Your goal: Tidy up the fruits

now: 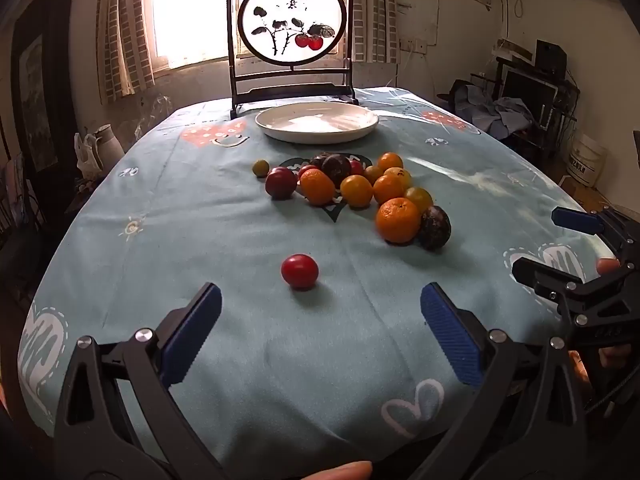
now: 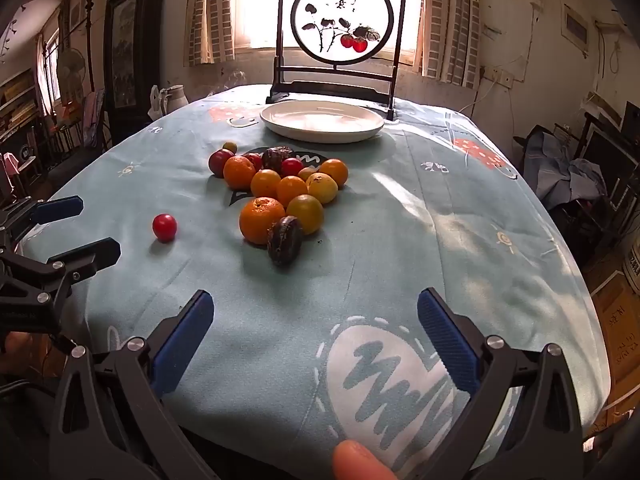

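Note:
A pile of fruit (image 1: 360,188) lies mid-table: oranges, yellow and red small fruits, dark passion fruits; it also shows in the right wrist view (image 2: 280,192). One red cherry tomato (image 1: 299,271) lies alone, just ahead of my left gripper (image 1: 320,300), which is open and empty; the tomato also shows in the right wrist view (image 2: 164,227). A white plate (image 1: 317,122) stands empty behind the pile, also in the right wrist view (image 2: 322,121). My right gripper (image 2: 316,304) is open and empty, near the front edge, a dark passion fruit (image 2: 284,240) ahead of it.
A framed round painting on a dark stand (image 1: 290,36) stands behind the plate. The table has a light blue patterned cloth (image 1: 240,220). The right gripper (image 1: 560,244) shows at the right of the left wrist view, the left gripper (image 2: 80,228) at the left of the right wrist view.

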The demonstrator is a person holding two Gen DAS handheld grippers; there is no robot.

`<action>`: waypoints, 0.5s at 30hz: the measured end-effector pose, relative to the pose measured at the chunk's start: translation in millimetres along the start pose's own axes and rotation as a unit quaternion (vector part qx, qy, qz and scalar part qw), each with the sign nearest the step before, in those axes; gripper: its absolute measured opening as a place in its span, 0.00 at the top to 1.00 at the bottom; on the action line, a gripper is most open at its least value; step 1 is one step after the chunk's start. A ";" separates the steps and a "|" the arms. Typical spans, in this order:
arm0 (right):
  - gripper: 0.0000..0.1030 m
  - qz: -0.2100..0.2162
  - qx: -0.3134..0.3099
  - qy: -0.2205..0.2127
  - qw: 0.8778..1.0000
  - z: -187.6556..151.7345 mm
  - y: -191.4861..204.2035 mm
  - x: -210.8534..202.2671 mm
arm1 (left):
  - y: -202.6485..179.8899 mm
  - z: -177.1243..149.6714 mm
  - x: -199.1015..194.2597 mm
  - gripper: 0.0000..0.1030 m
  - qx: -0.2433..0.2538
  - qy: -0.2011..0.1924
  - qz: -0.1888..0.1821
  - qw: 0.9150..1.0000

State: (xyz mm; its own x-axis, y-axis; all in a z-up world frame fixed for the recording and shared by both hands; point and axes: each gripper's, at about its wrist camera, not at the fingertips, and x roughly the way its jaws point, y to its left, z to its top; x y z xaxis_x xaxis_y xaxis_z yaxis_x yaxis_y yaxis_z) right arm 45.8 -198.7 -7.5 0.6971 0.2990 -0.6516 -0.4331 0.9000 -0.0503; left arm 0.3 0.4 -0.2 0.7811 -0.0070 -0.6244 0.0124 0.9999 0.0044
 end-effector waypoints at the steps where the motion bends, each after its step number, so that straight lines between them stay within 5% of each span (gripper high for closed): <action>1: 0.01 0.002 0.000 0.000 1.000 -0.1 -0.1 0.1 | 0.0 -0.1 -0.1 0.02 0.001 0.000 0.000 1.000; 15: 0.01 0.003 -0.001 0.002 1.000 -0.8 0.0 1.7 | -0.7 -6.5 9.0 0.02 0.003 0.006 0.001 1.000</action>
State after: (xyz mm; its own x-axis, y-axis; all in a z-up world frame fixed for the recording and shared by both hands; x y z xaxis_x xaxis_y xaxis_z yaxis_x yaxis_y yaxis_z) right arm 46.4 -198.4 -9.2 0.6917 0.3026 -0.6557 -0.4379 0.8978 -0.0476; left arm 3.3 -0.4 -10.9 0.7732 -0.0051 -0.6341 0.0152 0.9998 0.0105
